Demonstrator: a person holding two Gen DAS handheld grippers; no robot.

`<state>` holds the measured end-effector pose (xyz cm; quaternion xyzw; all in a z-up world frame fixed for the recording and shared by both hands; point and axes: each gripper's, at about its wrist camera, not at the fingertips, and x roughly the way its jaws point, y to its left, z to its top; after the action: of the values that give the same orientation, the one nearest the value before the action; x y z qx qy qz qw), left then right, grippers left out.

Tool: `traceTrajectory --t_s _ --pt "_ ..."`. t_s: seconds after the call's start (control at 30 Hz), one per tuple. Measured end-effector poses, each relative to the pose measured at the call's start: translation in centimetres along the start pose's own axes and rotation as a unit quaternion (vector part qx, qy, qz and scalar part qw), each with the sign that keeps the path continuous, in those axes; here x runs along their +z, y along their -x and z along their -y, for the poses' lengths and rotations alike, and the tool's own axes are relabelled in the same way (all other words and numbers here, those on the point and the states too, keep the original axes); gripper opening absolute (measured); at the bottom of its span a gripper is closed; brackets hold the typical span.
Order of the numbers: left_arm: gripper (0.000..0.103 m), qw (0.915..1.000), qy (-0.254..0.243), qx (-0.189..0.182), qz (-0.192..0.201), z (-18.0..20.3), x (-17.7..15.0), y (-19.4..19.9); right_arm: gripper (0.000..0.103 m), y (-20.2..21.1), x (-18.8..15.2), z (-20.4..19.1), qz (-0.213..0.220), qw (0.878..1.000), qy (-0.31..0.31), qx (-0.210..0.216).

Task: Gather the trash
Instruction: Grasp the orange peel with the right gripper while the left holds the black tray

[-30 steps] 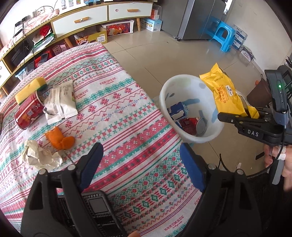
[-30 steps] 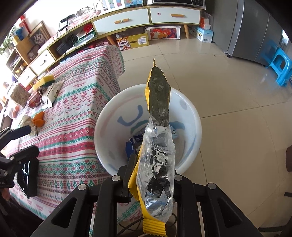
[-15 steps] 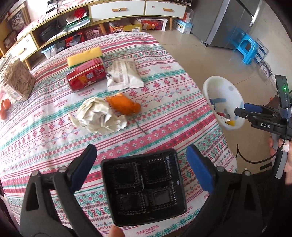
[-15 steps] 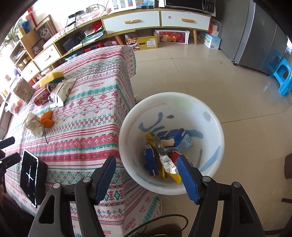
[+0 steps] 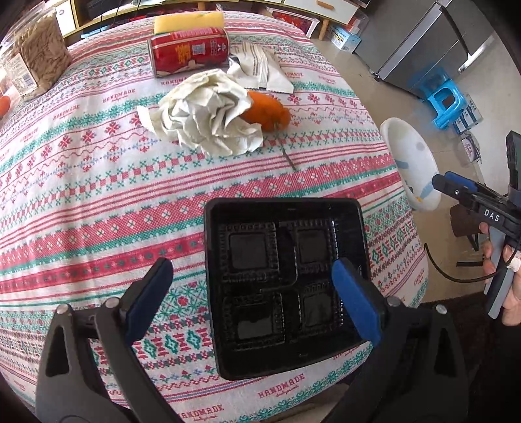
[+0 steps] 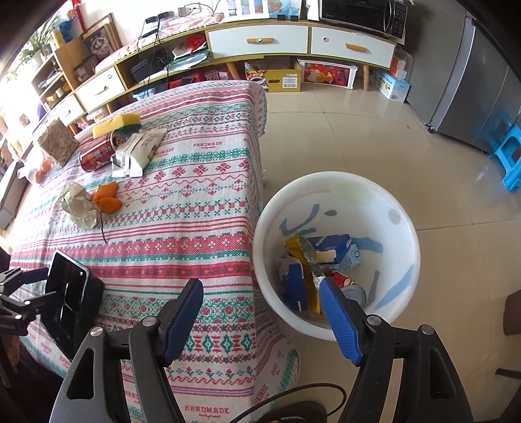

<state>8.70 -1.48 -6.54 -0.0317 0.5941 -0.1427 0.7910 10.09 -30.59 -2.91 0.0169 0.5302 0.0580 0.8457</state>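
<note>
A black plastic tray (image 5: 286,283) lies on the patterned tablecloth (image 5: 97,208) near its front edge. My left gripper (image 5: 250,286) is open, its fingers on either side of the tray's left part. Farther back lie crumpled paper (image 5: 208,114), an orange peel (image 5: 267,110), a red can (image 5: 189,52) and a white wrapper (image 5: 260,65). My right gripper (image 6: 260,315) is open and empty above the edge of the white bin (image 6: 342,195) on the floor. The bin holds a yellow wrapper (image 6: 302,260), blue cartons (image 6: 332,250) and a can (image 6: 348,286).
A yellow sponge (image 5: 189,22) and a jar of dry food (image 5: 35,58) stand at the table's back. A low cabinet (image 6: 293,35), a fridge (image 6: 482,91) and a blue stool (image 6: 508,153) stand around the tiled floor.
The right gripper opened and dropped the yellow wrapper into the bin. The left gripper swung from the bin to the table and moved down over the black tray.
</note>
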Motion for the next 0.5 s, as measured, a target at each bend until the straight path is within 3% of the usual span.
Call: traceTrajectory --t_s 0.13,0.3,0.4,0.5 --pt "0.089 0.9999 -0.001 0.009 0.003 0.1 -0.2 -0.9 0.076 -0.2 0.3 -0.5 -0.001 1.000 -0.002 -0.003" --pt "0.058 1.0000 0.006 0.001 0.008 -0.4 0.2 -1.4 0.076 -0.7 1.2 -1.7 -0.004 1.000 -0.003 0.003" --pt "0.058 0.9998 0.010 -0.013 0.013 -1.2 0.4 0.0 0.076 -1.0 2.2 -3.1 -0.001 1.000 0.007 0.008" --pt "0.057 0.9995 0.005 0.002 0.029 -2.8 0.8 2.2 0.076 -1.5 3.2 -5.0 0.000 1.000 0.016 0.015"
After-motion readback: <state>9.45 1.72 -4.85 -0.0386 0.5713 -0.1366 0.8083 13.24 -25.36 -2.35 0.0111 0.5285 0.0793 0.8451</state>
